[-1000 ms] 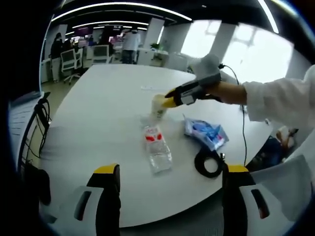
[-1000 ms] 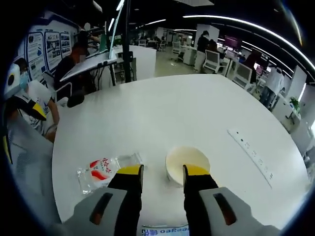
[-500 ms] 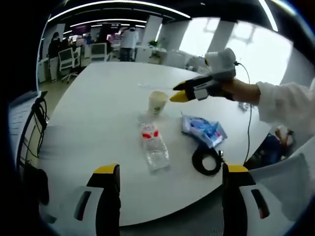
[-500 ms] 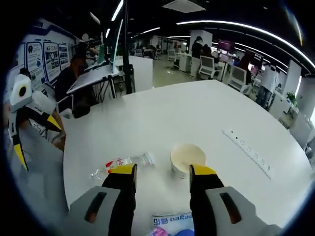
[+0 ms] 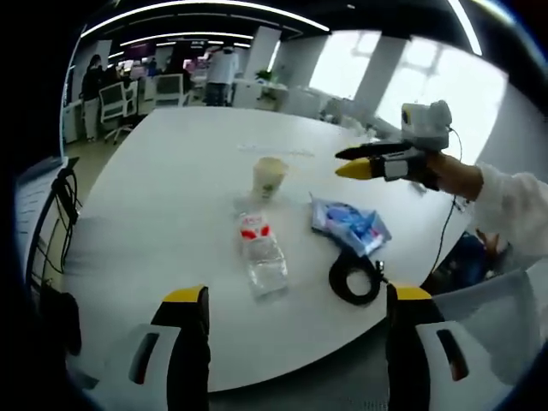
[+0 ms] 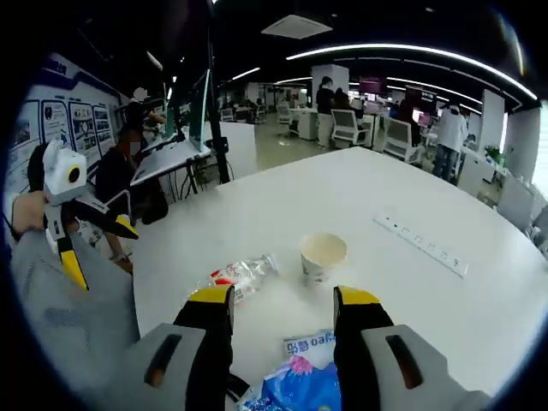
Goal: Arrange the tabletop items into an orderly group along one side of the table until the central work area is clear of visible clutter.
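A paper cup (image 5: 268, 177) stands upright near the middle of the white round table (image 5: 171, 188). A clear plastic bottle (image 5: 259, 253) with a red label lies flat in front of it. To the right lie a blue packet (image 5: 348, 225) and a black cable coil (image 5: 354, 280). My left gripper (image 5: 297, 295) hangs open over the near table edge, nothing between its jaws. My right gripper (image 5: 344, 163), held by a hand in a white sleeve, hovers above the packet, apart from the cup. In the right gripper view that gripper (image 6: 282, 295) is open and empty, with the cup (image 6: 323, 254), bottle (image 6: 242, 274) and packet (image 6: 300, 381) ahead.
A white power strip (image 6: 419, 244) lies beyond the cup. The left gripper (image 6: 98, 250) shows at the left of the right gripper view, open. Office chairs, desks and people stand around the room behind the table.
My right gripper has drawn back and up from the cup, its jaws a little wider. The cup stays standing on the table. The left gripper has hardly moved.
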### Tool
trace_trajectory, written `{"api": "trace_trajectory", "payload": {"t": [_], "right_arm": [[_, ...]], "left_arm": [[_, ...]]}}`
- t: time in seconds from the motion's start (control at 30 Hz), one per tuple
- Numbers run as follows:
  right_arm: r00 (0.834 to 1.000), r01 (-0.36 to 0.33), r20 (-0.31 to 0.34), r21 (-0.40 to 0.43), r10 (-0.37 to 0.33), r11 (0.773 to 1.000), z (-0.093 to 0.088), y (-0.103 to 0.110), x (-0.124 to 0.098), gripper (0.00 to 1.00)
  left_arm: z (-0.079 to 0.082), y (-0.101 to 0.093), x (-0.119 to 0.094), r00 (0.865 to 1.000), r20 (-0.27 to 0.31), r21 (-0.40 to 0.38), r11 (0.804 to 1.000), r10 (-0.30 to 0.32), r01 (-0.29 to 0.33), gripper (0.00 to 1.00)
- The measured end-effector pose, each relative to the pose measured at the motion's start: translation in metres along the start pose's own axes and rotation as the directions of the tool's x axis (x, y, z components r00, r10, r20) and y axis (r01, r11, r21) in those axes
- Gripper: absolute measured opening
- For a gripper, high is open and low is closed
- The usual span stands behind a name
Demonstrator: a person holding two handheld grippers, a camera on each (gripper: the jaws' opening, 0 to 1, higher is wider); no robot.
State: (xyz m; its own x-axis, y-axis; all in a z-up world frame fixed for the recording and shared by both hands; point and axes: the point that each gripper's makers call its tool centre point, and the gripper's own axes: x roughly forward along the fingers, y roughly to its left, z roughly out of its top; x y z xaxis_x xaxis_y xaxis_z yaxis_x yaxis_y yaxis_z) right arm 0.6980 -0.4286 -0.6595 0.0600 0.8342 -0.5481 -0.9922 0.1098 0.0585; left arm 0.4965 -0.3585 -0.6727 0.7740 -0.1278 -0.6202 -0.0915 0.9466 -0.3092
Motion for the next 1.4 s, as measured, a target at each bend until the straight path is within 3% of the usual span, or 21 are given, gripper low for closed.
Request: {"api": "trace_trajectory", "payload": {"t": [0.23,0.53,1.4], "right_arm": [[0.999,0.040,-0.007,0.072,-0.039,0.997,-0.032,-0.004,-0.036,0.48],[0.995,0.099,0.006,0.133,-0.101,0.986,-0.049,-0.015,-0.067,0.48],[0.990,0.135,0.010,0.187,-0.140,0.973,-0.060,-0.016,-0.085,0.47]], "left_arm": [[0.000,-0.004,0.001,1.000,-0.001,0.004,1.000,-0.004,0.004,0.82],[-0.004,-0.012,0.003,1.000,-0.025,0.017,1.000,-0.016,0.017,0.82],[-0.006,-0.013,0.008,0.998,-0.047,0.028,0.999,-0.036,0.037,0.81]]}}
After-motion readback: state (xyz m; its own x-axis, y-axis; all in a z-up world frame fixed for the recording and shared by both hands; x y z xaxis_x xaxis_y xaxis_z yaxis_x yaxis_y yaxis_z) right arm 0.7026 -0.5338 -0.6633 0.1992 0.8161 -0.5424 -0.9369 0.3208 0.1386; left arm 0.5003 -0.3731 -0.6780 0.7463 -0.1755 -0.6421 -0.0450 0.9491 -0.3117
